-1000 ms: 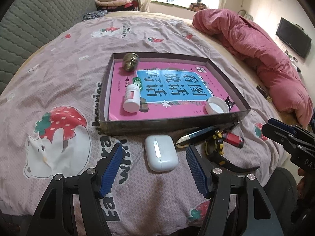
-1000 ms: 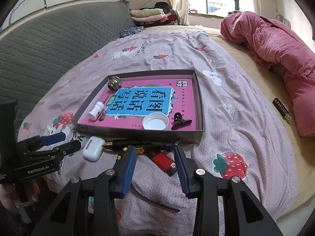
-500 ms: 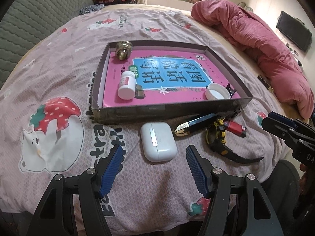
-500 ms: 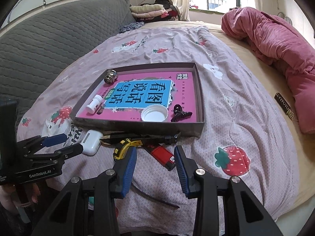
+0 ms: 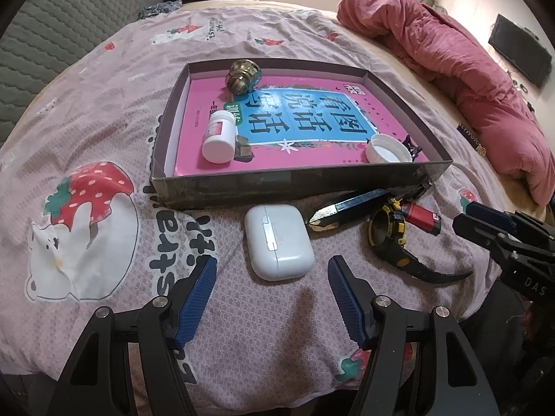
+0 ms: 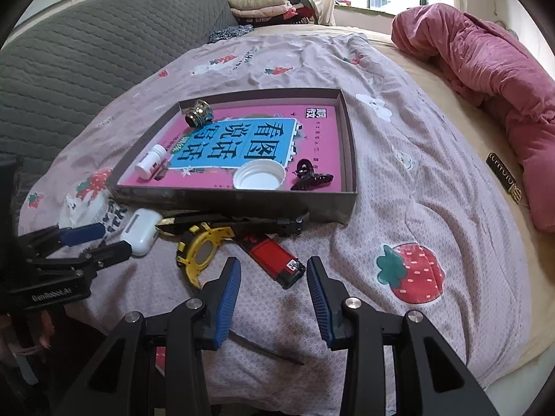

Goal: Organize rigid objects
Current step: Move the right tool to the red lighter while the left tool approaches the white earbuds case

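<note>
A shallow dark tray (image 5: 298,187) (image 6: 242,201) on the bed holds a pink book, a white pill bottle (image 5: 219,136), a brass knob (image 5: 242,76), a white lid (image 5: 387,148) and a black hair clip (image 6: 310,178). In front of the tray lie a white earbud case (image 5: 277,241) (image 6: 140,230), a dark pen-like tool (image 5: 347,208), a yellow-black watch (image 5: 390,235) (image 6: 201,251) and a red lighter (image 5: 421,216) (image 6: 272,258). My left gripper (image 5: 272,277) is open just short of the earbud case. My right gripper (image 6: 272,277) is open just short of the lighter.
The bed carries a lilac strawberry-print sheet (image 5: 86,208). A pink duvet (image 5: 468,69) is heaped at the right. A grey padded headboard (image 6: 69,69) rises at the left. Folded clothes (image 6: 263,3) lie at the far end. A small dark box (image 6: 504,180) lies near the duvet.
Both grippers have moved forward and down toward the objects in front of the tray. The left is closer to the earbud case, the right closer to the lighter. Both stay open.
</note>
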Action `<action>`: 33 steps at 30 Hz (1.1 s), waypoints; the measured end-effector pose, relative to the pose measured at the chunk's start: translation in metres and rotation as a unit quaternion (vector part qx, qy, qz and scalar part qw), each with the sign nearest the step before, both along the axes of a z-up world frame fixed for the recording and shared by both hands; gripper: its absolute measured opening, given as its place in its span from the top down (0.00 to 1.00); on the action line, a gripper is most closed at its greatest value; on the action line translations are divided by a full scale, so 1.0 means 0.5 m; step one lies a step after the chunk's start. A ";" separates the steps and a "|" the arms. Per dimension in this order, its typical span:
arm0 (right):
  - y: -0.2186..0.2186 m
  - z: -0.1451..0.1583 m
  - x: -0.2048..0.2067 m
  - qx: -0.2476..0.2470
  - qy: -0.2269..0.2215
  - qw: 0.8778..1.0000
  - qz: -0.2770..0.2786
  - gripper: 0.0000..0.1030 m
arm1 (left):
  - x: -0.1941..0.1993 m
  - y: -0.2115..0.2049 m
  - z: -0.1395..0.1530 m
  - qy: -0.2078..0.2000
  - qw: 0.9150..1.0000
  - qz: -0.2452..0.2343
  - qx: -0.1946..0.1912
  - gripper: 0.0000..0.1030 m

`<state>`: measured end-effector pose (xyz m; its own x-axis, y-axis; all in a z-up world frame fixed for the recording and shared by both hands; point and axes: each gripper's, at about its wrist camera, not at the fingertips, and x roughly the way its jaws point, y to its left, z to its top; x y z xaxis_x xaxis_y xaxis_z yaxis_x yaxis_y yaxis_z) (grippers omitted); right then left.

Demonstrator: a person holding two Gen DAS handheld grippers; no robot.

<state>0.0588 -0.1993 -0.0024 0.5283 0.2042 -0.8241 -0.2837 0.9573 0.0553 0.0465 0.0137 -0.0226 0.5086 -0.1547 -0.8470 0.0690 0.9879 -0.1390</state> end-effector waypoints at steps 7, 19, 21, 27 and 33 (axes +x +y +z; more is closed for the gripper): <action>0.006 -0.025 0.011 -0.014 0.004 1.000 0.022 0.62 | 0.010 0.000 -0.014 0.007 1.000 0.001 -0.005 0.34; 0.027 -0.064 0.042 -0.045 0.009 0.997 0.059 0.62 | 0.027 -0.006 -0.030 0.014 1.000 -0.002 -0.016 0.34; 0.023 -0.068 0.048 -0.041 0.011 0.997 0.058 0.62 | 0.030 -0.009 -0.033 0.015 1.000 -0.003 -0.016 0.34; 0.019 -0.087 0.069 -0.032 0.021 0.997 0.061 0.62 | 0.038 -0.011 -0.040 0.015 1.000 -0.004 -0.017 0.34; 0.024 -0.095 0.080 -0.025 0.023 0.997 0.065 0.58 | 0.041 -0.010 -0.043 0.014 1.000 -0.002 -0.018 0.34</action>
<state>0.0987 -0.1871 -0.0499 0.4620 0.2262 -0.8575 -0.4033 0.9147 0.0240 0.0673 0.0088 -0.0443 0.4835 -0.1870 -0.8552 0.0691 0.9820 -0.1756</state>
